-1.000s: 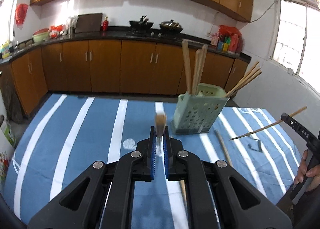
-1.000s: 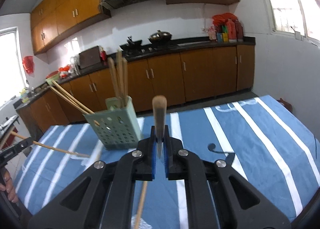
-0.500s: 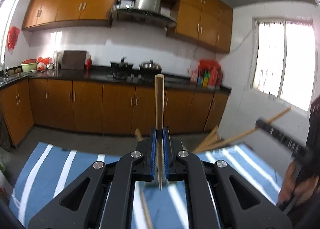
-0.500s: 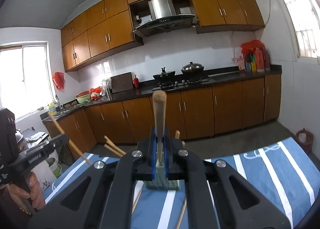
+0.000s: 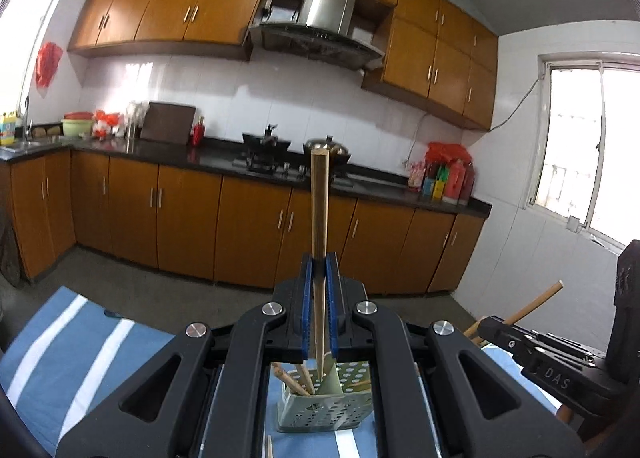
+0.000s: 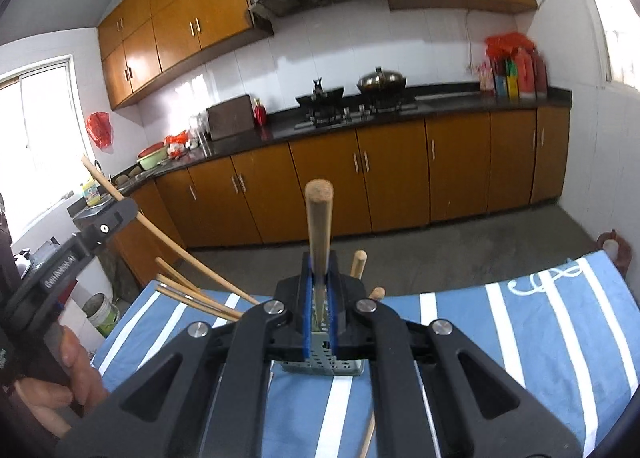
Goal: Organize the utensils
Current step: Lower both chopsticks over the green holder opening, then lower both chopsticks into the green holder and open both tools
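**Two Chopsticks Up, Ready for the Holder**

Now each gripper holds one wooden chopstick. In the left wrist view, the left gripper has its blue pads pressed tight on a chopstick. The stick stands straight up in the middle of the frame. Its thin tip points down at the green holder low in the middle of the frame. The right gripper in the right wrist view is squeezed tight on another chopstick, which also stands up in the middle of the frame.

I think a chopstick is very light and stiff. It is smooth and round, so it may slip or turn if the pads are loose. It is thin too, so it could snap if pushed sideways. A good place to grab looks like the lower half, nearer the thin end, as both grippers do. That lets the tip go in first.

The sticks are pale brown wood, thick at the top and thin at the tip. The holder is light green with lots of round holes. It sits on the blue cloth with white stripes. More chopsticks already lean out of it, toward the left of the frame. One more stick lies on the cloth at the bottom of the right wrist view.
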`<state>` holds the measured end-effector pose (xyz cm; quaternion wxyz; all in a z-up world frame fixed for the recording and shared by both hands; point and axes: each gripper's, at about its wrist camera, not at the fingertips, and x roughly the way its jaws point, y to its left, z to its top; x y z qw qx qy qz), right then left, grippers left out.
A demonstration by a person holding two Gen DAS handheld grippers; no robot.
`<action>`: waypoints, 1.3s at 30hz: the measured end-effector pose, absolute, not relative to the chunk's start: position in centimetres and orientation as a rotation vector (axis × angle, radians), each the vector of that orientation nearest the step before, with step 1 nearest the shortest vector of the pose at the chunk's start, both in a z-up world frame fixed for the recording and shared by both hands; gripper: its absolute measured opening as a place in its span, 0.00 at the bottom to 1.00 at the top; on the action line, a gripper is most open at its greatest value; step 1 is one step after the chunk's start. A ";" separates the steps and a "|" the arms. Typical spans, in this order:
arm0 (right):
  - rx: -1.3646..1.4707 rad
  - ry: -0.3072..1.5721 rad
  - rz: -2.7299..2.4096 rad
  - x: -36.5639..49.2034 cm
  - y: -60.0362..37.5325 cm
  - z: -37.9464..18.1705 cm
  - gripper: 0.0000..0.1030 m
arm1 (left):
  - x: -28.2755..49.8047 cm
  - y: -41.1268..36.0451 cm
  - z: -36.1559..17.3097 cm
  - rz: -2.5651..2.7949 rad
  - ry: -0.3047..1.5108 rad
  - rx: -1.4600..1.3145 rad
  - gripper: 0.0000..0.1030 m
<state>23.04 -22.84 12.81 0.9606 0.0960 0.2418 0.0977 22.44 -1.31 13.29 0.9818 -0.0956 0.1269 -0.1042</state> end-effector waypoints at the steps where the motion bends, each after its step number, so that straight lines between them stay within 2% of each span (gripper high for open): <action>1: 0.194 0.497 0.200 23.3 -22.7 12.6 0.07 | 22.7 -1.3 12.9 -0.209 0.266 -0.195 0.07; 7: 0.191 0.534 0.202 24.9 -22.2 11.7 0.08 | 24.0 -1.6 11.4 -0.229 0.347 -0.185 0.07; 13: 0.206 0.511 0.188 24.4 -22.5 11.9 0.17 | 23.3 -1.5 11.8 -0.236 0.344 -0.168 0.08; 14: 0.206 0.506 0.187 24.2 -22.6 12.1 0.18 | 23.2 -1.4 11.9 -0.236 0.340 -0.168 0.12; 17: 0.209 0.479 0.179 23.2 -23.0 12.7 0.18 | 22.3 -1.1 12.5 -0.227 0.319 -0.175 0.33; 25: 0.171 0.375 0.131 17.3 -24.3 13.6 0.25 | 18.6 1.1 13.9 -0.193 0.263 -0.193 0.34; 30: 0.144 0.449 0.071 14.4 -25.3 9.0 0.28 | 15.8 2.9 11.6 -0.174 0.309 -0.180 0.33; 39: 0.213 0.781 0.046 14.0 -24.3 -5.2 0.28 | 15.2 3.5 -1.0 -0.139 0.654 -0.127 0.33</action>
